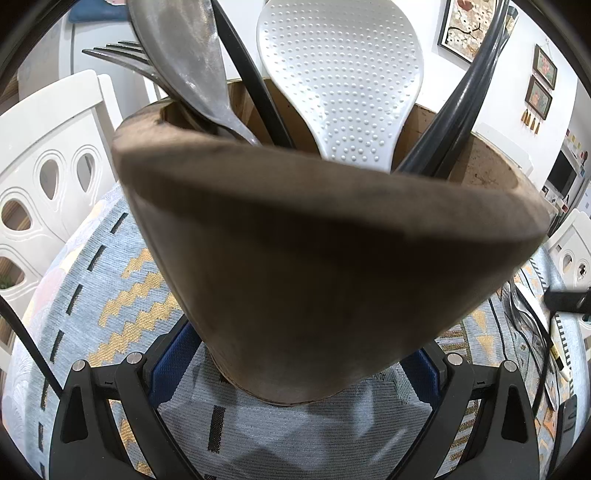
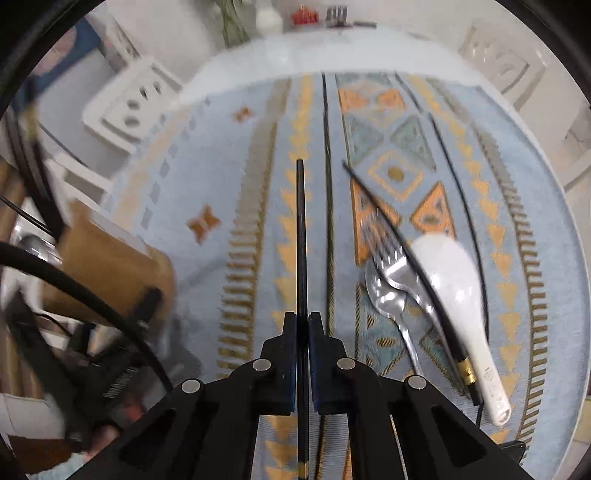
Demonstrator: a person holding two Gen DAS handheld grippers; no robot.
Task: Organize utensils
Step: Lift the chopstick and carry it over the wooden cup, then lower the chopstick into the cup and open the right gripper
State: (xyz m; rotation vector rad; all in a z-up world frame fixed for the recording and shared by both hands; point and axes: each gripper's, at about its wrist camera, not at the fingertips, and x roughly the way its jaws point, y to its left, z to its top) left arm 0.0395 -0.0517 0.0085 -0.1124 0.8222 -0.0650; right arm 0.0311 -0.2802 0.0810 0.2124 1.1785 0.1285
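Observation:
A brown cylindrical holder [image 1: 295, 240] fills the left wrist view, and my left gripper [image 1: 295, 369] is shut on its lower part, with a blue pad [image 1: 170, 369] against its side. A white dotted rice paddle [image 1: 340, 74], a metal spoon [image 1: 184, 55], a fork [image 1: 118, 55] and black handles [image 1: 461, 99] stand in it. My right gripper [image 2: 303, 321] is shut on a black chopstick [image 2: 301, 240] above the table. To its right lie a second black chopstick [image 2: 399, 236], a fork [image 2: 395, 266], a metal spoon [image 2: 384, 295] and a white soup spoon [image 2: 454, 288]. The holder [image 2: 107, 273] shows blurred at the left.
A patterned blue and gold tablecloth [image 2: 240, 166] covers the round table. White plastic chairs [image 1: 44, 177] [image 2: 129, 103] stand around it. A black cable [image 2: 74, 280] crosses in front of the holder in the right wrist view. Framed pictures [image 1: 469, 29] hang on the far wall.

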